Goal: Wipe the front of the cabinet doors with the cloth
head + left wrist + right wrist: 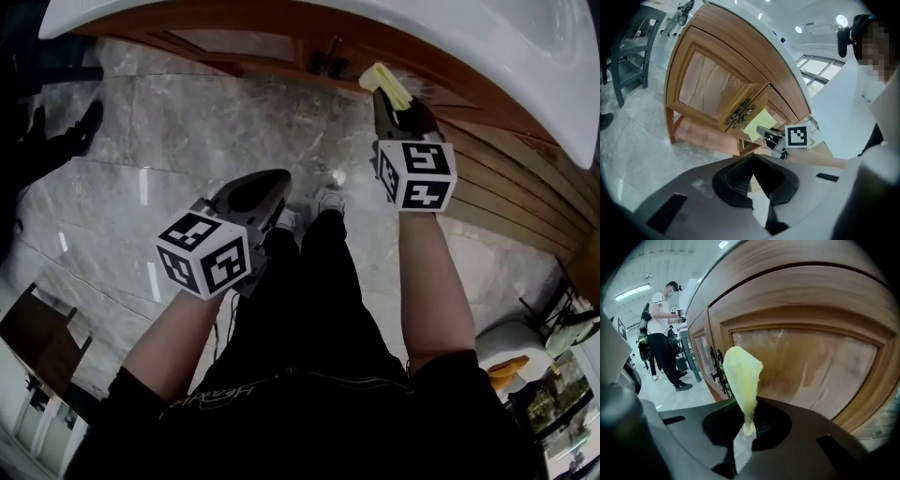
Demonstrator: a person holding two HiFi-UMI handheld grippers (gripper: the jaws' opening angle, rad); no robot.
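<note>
A yellow cloth (740,380) sticks up from my right gripper (749,425), which is shut on its lower end. The cloth (384,84) is held up against a wooden cabinet door (806,362) with a recessed panel, just right of the ornate metal handles (714,364). From the left gripper view, the cloth (757,124) lies flat on the right-hand door beside the handles (740,112), and the left-hand door (710,89) is bare. My left gripper (272,183) hangs back over the floor, away from the cabinet, shut with nothing in it.
A white countertop (469,47) overhangs the cabinet. The grey marble floor (169,141) spreads below, with my shoes (328,199) near the cabinet base. Another person (661,333) stands farther off to the left. A grey chair (628,47) stands left of the cabinet.
</note>
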